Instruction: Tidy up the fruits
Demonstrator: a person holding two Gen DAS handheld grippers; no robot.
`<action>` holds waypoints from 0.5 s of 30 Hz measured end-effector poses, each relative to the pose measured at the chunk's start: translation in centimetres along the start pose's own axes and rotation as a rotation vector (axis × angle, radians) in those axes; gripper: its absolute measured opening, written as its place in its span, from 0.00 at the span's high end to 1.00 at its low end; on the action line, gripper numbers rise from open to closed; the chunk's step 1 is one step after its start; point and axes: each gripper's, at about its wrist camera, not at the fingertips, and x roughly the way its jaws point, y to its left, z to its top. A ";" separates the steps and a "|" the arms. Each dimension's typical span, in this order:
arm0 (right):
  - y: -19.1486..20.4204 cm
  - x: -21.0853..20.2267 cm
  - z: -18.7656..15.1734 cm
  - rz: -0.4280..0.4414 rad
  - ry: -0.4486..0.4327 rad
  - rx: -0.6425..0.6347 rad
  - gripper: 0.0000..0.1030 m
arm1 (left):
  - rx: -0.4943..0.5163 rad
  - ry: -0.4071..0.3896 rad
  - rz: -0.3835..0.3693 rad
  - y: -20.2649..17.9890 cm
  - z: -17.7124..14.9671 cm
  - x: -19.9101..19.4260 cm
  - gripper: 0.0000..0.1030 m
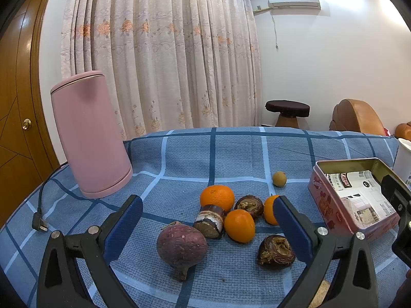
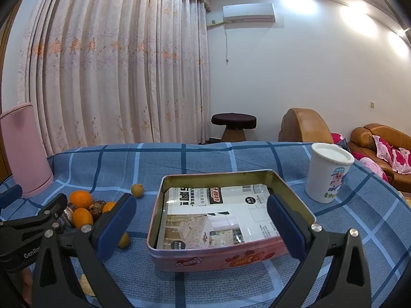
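- Left gripper (image 1: 208, 227): jaws spread wide, holding nothing, poised above the fruit pile.
- Right gripper (image 2: 201, 227): jaws spread wide, holding nothing, hovering over the tin (image 2: 295, 195).
- Fruit pile: three oranges, the farthest at (image 1: 217, 197), lie touching one another left of the tin on the checked cloth (image 1: 179, 154); they look firm, round and likely to roll, so a grasp across the widest part seems best.
- Purple root (image 1: 181, 247): nearest of the pile, left of the tin; probably heavy and hard, best taken at its broad middle.
- Dark brown nuts, one at (image 1: 276, 251): rough, stiff shells, unlikely to slip.
- Small yellow fruit (image 1: 279, 178): apart from the pile, just left of the tin's far corner; light, easily nudged away.
- Tin: open, lined with a printed sheet (image 2: 218, 218), otherwise empty.
- Obstacles: pink canister (image 1: 90, 136) well left of the tin; white cup (image 2: 328, 174) just right of it.
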 end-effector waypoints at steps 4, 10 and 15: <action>0.2 0.1 0.0 0.007 0.007 -0.003 0.00 | -0.004 0.002 0.002 -0.1 0.0 0.0 0.01; 0.3 -0.1 -0.1 0.011 0.002 -0.006 0.00 | -0.010 0.006 -0.002 -0.1 -0.2 0.0 0.01; 0.3 -0.1 -0.1 0.013 0.003 -0.007 0.00 | -0.010 0.006 -0.002 -0.1 -0.1 0.0 0.01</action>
